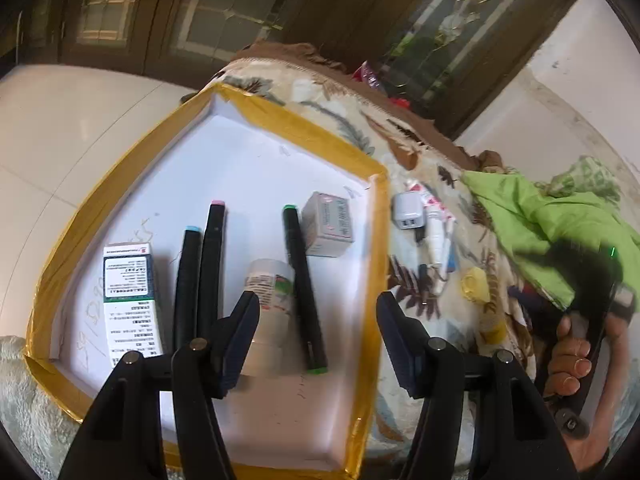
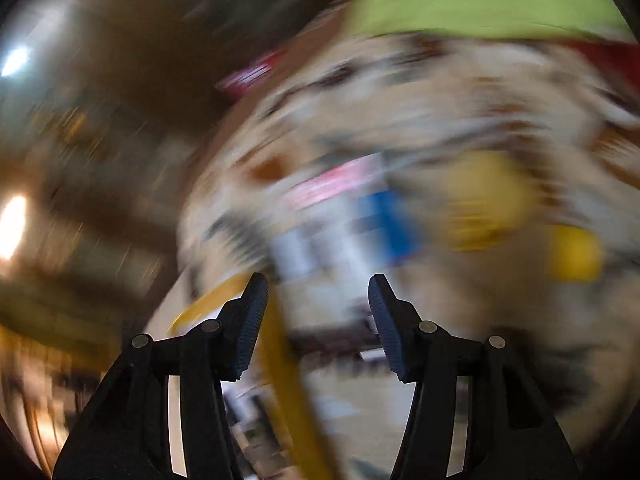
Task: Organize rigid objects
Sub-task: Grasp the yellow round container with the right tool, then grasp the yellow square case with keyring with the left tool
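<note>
Bottle [image 1: 269,312] lay in tray [image 1: 120,184]: light, rigid, likely slick; best taken across its body. Left hand-held gripper [image 1: 318,316] gaped empty above; right hand-held gripper [image 2: 318,300] likewise open.

Home: glazed wooden doors [image 1: 132,12], patterned blanket [image 1: 344,128].

A patterned blanket [image 1: 344,128] carries a yellow-rimmed tray [image 1: 320,136] and charger [image 1: 409,211].

Print on the tall box [image 1: 132,300] is too small to read.
</note>
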Demonstrator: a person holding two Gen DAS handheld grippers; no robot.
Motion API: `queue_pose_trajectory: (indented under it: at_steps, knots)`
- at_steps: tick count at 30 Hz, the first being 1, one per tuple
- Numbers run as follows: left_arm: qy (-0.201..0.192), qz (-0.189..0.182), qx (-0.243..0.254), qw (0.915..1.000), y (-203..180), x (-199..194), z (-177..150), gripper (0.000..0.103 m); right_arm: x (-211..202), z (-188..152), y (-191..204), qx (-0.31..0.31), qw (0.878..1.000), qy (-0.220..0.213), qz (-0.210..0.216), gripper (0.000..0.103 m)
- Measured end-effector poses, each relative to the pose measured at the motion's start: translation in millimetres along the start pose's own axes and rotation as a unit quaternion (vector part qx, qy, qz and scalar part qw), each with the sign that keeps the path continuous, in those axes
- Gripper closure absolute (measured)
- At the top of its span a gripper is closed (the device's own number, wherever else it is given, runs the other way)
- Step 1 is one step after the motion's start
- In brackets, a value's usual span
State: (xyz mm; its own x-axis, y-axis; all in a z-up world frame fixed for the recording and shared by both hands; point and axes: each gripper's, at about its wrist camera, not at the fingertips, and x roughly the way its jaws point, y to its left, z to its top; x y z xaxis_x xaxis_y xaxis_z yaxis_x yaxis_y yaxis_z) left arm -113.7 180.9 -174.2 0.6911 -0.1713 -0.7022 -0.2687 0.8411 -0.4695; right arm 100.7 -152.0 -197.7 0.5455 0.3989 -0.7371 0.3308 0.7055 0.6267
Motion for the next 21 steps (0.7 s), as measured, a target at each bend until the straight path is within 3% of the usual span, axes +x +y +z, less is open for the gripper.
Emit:
queue_pose_trajectory:
  at_steps: [2,6,9,12,17,19,21]
  knots:
    - [-0.002,-0.003,0.005,1.0000,-2,0,0,0.042,-13,15,-26,0.025,0.999,-0.009,-0.026,0.050]
    - [-0.007,-0.004,0.012,0.9999,-7,1,-1,0.042,-20,44,-60,0.008,0.994,-0.011,-0.106,0.050]
    - [-0.004,-0.002,0.016,0.9999,-9,3,-3,0.042,-6,45,-81,0.036,0.994,0.025,-0.099,0.050]
    - [0.002,-0.006,0.016,0.9999,-9,6,-3,0.042,10,44,-69,-0.004,0.991,0.040,-0.131,0.050]
    - [-0.001,-0.012,0.015,0.9998,-10,5,-3,0.042,26,43,-80,-0.007,0.984,0.065,-0.165,0.051]
    - [-0.003,-0.012,0.017,0.9998,-11,4,-3,0.042,37,44,-86,-0.004,0.983,0.079,-0.169,0.063]
    - [-0.005,-0.013,0.017,0.9998,-11,3,-4,0.042,44,46,-88,-0.002,0.982,0.086,-0.168,0.067]
